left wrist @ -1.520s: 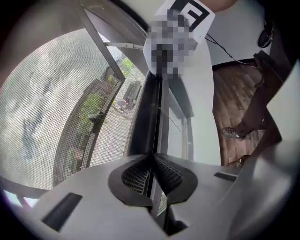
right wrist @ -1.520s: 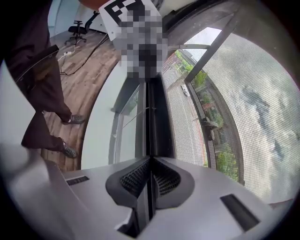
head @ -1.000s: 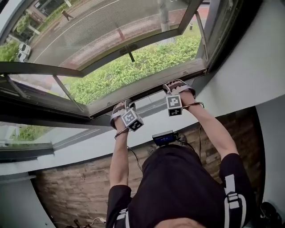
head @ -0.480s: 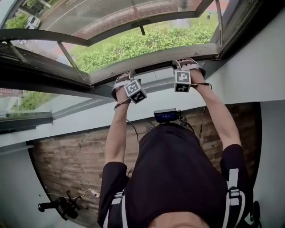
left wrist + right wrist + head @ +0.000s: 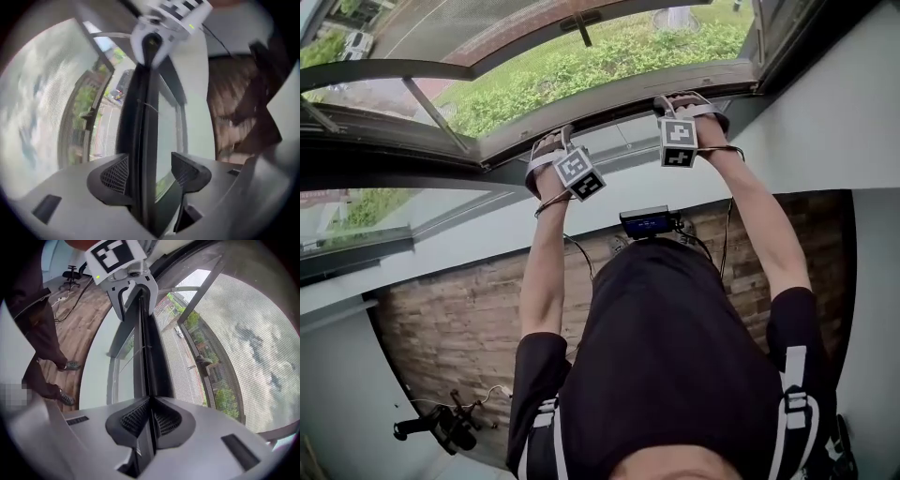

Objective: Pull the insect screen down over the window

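Observation:
The insect screen's mesh point(image 5: 243, 343) hangs over the window opening, and its dark bottom bar point(image 5: 619, 101) lies low by the sill. My left gripper point(image 5: 151, 171) straddles the bar point(image 5: 140, 122). Its jaws have just been opening: the left pad point(image 5: 116, 174) is next to the bar and the right pad point(image 5: 188, 169) stands clear of it. My right gripper point(image 5: 151, 416) is shut on the same bar point(image 5: 145, 352) further right. In the head view the left gripper point(image 5: 546, 150) and the right gripper point(image 5: 689, 101) are both at the bar.
A tilted-out window sash point(image 5: 384, 75) lies beyond the screen, over green bushes. White wall point(image 5: 825, 112) flanks the window on the right. A small device point(image 5: 645, 221) hangs at the person's chest. An office chair point(image 5: 441, 427) stands on the wood-pattern floor behind.
The head view has tilted down, so the bar and both hands sit higher in the picture. Both grippers stay at the bar.

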`<state>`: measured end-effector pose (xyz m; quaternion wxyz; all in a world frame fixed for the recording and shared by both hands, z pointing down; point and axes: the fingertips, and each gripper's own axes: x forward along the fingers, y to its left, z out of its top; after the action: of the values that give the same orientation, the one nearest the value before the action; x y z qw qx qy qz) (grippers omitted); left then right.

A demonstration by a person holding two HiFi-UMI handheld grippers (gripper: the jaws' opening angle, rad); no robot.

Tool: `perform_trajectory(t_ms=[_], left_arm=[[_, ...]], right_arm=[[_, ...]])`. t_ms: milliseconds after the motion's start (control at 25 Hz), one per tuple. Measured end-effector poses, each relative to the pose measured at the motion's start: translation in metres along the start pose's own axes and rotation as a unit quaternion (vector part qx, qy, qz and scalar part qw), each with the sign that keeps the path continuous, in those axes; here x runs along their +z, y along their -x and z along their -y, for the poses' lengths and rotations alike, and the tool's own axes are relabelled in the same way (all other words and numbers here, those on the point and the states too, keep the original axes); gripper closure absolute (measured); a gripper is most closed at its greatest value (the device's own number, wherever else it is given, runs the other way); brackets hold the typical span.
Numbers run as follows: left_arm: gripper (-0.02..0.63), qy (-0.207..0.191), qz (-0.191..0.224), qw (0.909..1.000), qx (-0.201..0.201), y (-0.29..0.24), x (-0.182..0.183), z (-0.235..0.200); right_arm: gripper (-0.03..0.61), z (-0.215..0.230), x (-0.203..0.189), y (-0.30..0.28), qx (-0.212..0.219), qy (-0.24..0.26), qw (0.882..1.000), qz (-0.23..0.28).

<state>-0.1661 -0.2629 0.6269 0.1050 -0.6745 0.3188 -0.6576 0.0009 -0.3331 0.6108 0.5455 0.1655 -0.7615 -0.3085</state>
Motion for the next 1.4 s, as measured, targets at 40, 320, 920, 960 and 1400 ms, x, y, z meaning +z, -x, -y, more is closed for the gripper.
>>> perform_trajectory(t_ms=[40,320,920,960,1400], left_arm=[[0.316,-0.047,-0.025,0.9982,0.028,-0.002,-0.004,-0.002],[0.311,0.119,0.055,0.9911,0.024,0.014,0.003,-0.018],[0.331,0.593,0.453,0.6632,-0.059,0.148,0.038,-0.01],[0.331,0.616,0.474,0.6261,-0.062,0.158,0.034,-0.005],[0.33,0.647,0.632,0.4112,-0.113,0.259,0.006,0.027]], right_arm=[[0.555,0.0,0.0,0.0,-0.002,-0.001,1.0,0.002],[0.555,0.003,0.001,0.007,0.005,-0.024,1.0,0.007],[0.555,0.016,-0.005,0.073,-0.004,-0.25,0.953,0.169],[0.555,0.017,-0.004,0.079,-0.002,-0.271,0.944,0.189],[0.555,-0.015,-0.029,0.16,-0.024,-0.471,0.824,0.316]])
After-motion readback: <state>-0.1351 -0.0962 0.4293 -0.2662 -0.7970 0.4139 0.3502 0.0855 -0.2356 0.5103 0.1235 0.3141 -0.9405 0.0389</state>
